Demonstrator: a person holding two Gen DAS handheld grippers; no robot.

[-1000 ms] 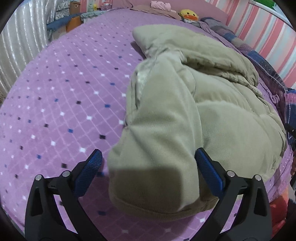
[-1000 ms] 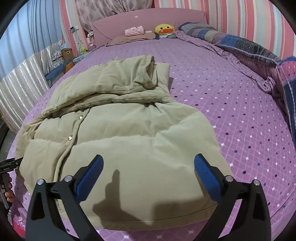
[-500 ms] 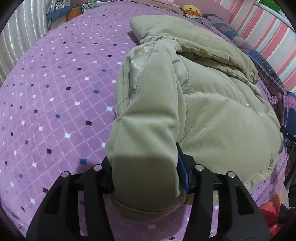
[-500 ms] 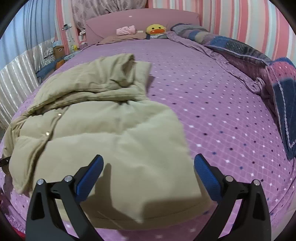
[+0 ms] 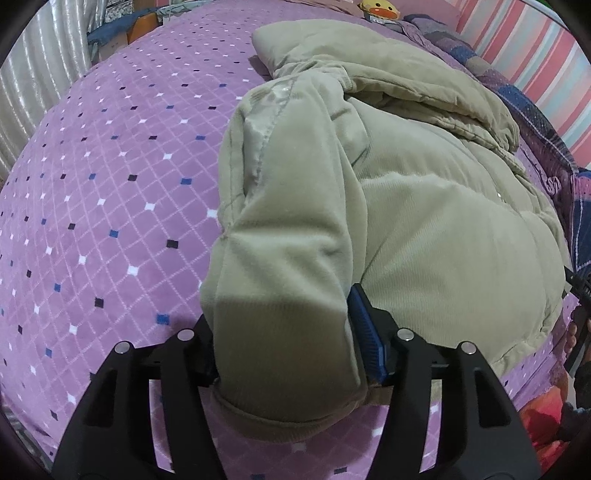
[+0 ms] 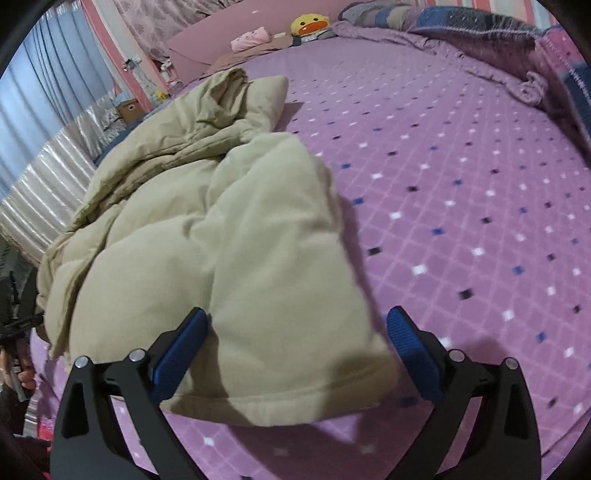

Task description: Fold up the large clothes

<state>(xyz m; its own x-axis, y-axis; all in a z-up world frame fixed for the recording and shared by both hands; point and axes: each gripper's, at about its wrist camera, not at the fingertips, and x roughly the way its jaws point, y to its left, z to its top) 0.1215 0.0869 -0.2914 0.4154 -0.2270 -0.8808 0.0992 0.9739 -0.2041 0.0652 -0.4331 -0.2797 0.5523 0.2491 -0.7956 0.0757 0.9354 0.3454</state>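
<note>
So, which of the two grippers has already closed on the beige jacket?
The left gripper: its blue pads squeeze the jacket's sleeve cuff. The right gripper is open, with the jacket hem lying loose between its spread fingers.

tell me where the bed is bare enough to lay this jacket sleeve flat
Bare bedspread spreads to the left of the jacket, toward the curtain. Another bare stretch runs from the jacket's right edge to the bunched quilt. The head end is crowded: duck plush, pink bundle.
</note>
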